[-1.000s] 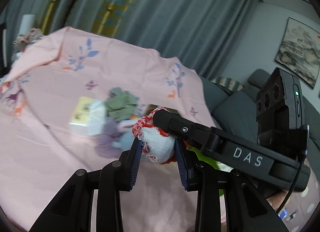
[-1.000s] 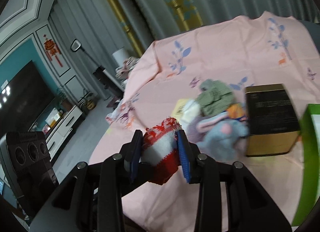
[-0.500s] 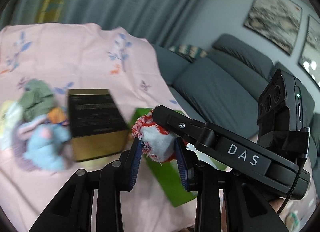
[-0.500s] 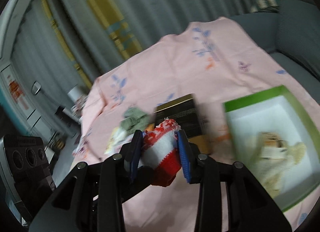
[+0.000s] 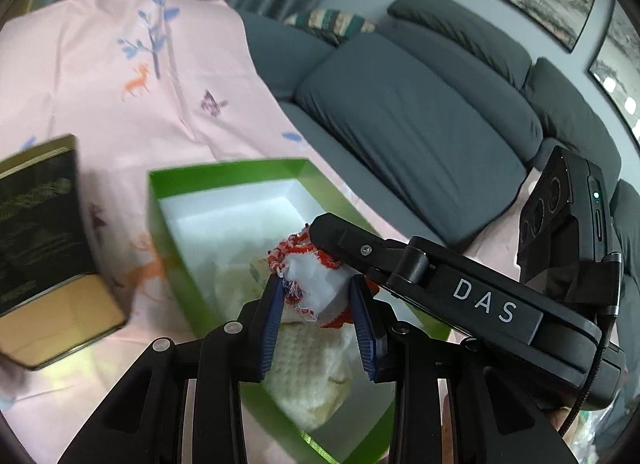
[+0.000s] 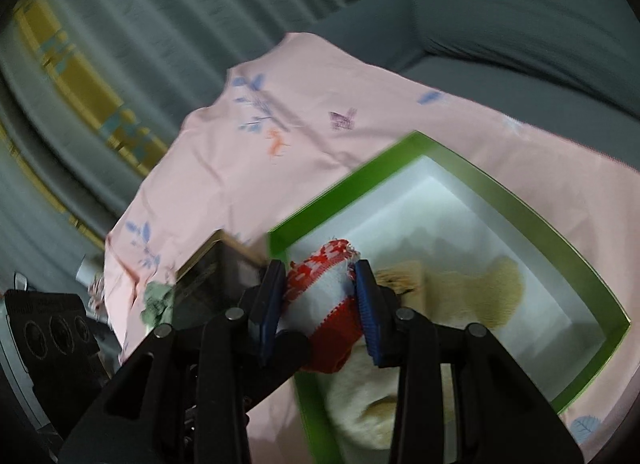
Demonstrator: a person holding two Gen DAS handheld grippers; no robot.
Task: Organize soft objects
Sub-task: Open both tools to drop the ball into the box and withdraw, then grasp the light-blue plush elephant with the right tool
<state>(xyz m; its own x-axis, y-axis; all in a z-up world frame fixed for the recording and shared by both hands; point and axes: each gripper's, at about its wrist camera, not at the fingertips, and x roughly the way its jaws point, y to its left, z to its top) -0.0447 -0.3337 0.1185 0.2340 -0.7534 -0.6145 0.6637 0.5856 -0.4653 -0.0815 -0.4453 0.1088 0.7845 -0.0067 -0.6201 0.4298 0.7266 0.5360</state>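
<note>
Sofa (image 5: 400,120) — left wrist view only. Left gripper (image 5: 318,318) and right gripper (image 6: 320,306) — jaws both clenched on red-and-white sock (image 5: 316,288), above green box (image 6: 400,156).

Between the matt black plastic fingers (image 5: 256,344) with ribbed blue pads sat a fuzzy, frayed red-and-white knit cloth (image 5: 316,284). Below it lay a nubbly cream knit (image 5: 308,376) in a smooth green cardboard box (image 5: 172,248). Left of the claw, a glossy black-and-gold tin (image 5: 44,248) rested on a soft matt pink sheet (image 5: 120,104).
</note>
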